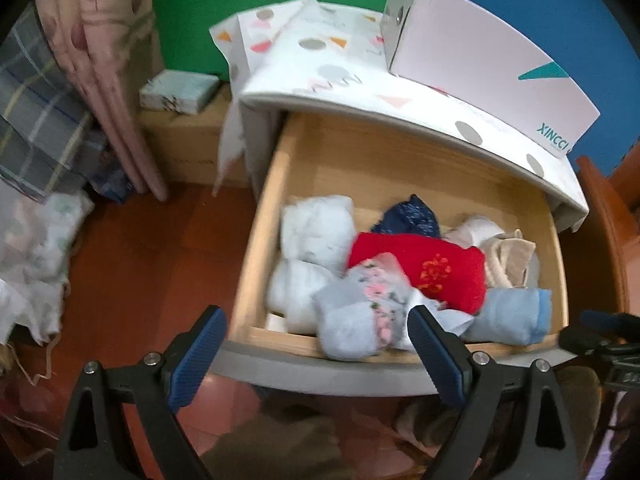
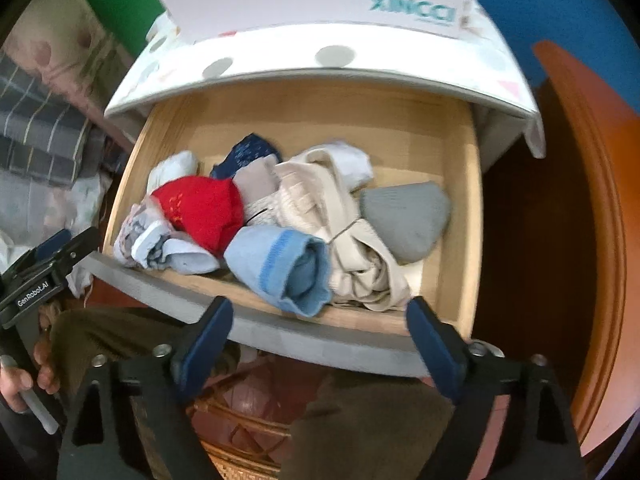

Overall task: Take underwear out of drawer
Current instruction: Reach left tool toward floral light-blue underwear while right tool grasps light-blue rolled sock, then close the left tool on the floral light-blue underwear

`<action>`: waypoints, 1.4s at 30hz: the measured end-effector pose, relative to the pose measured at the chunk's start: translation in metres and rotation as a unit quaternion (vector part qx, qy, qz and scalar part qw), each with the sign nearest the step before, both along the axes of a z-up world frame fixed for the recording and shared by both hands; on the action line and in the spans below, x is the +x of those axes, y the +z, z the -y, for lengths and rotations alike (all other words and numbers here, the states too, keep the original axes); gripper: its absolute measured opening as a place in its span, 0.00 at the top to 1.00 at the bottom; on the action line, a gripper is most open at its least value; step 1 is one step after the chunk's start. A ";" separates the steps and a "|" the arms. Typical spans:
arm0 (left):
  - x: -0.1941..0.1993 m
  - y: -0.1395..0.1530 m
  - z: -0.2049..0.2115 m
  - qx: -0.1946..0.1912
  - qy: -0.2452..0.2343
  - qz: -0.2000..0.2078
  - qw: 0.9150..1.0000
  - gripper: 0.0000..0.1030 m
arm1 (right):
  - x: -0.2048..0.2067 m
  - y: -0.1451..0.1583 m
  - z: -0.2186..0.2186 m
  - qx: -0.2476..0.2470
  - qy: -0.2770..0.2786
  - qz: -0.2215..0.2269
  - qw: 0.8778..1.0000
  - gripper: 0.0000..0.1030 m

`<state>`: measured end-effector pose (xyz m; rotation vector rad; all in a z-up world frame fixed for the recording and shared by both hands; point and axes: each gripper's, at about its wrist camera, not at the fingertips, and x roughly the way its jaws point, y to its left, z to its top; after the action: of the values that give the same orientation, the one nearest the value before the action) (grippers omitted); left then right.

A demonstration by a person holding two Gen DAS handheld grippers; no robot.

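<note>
While hovering before the pulled-out drawer (image 1: 256, 240), both spread wide and gripping nothing: left tongs (image 1: 316, 322), right tongs (image 2: 320, 310). Lying heaped inside, just ahead of both: underwear (image 1: 420, 272), red piece (image 2: 204, 210) toward the left tongs.

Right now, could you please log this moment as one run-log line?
drawer: open | clothes: inside, none taken | left gripper: open, empty, at drawer front | right gripper: open, empty, at drawer front

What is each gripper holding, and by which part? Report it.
Nothing is held. The left gripper and the right gripper are both open at the drawer front, clear of the underwear.
</note>
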<state>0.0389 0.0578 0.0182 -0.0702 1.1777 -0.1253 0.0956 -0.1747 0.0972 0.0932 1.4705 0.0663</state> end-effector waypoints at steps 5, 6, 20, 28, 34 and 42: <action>0.004 -0.012 0.006 0.011 -0.004 -0.009 1.000 0.09 | 0.015 -0.013 -0.009 0.006 0.003 -0.033 0.999 0.31; 0.004 -0.013 0.007 0.014 -0.007 -0.010 1.000 0.09 | 0.017 -0.014 -0.011 0.004 0.004 -0.035 0.999 0.31; 0.006 -0.023 -0.005 -0.026 0.014 -0.030 0.999 0.09 | 0.043 -0.049 -0.054 -0.053 0.058 -0.074 0.994 0.30; 0.010 -0.024 0.000 -0.023 0.010 -0.042 0.999 0.09 | 0.042 -0.071 -0.064 -0.080 0.070 -0.085 0.991 0.29; 0.013 -0.023 0.011 -0.011 -0.006 -0.047 0.999 0.08 | 0.035 -0.070 -0.064 -0.086 0.062 -0.069 0.992 0.40; 0.025 -0.019 0.016 -0.013 -0.019 -0.067 0.998 0.08 | 0.031 -0.057 -0.039 -0.048 0.012 -0.061 0.997 0.47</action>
<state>0.0636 0.0413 -0.0010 -0.0794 1.3112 -0.1715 0.1265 -0.1354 0.0399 0.0011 1.5951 0.0101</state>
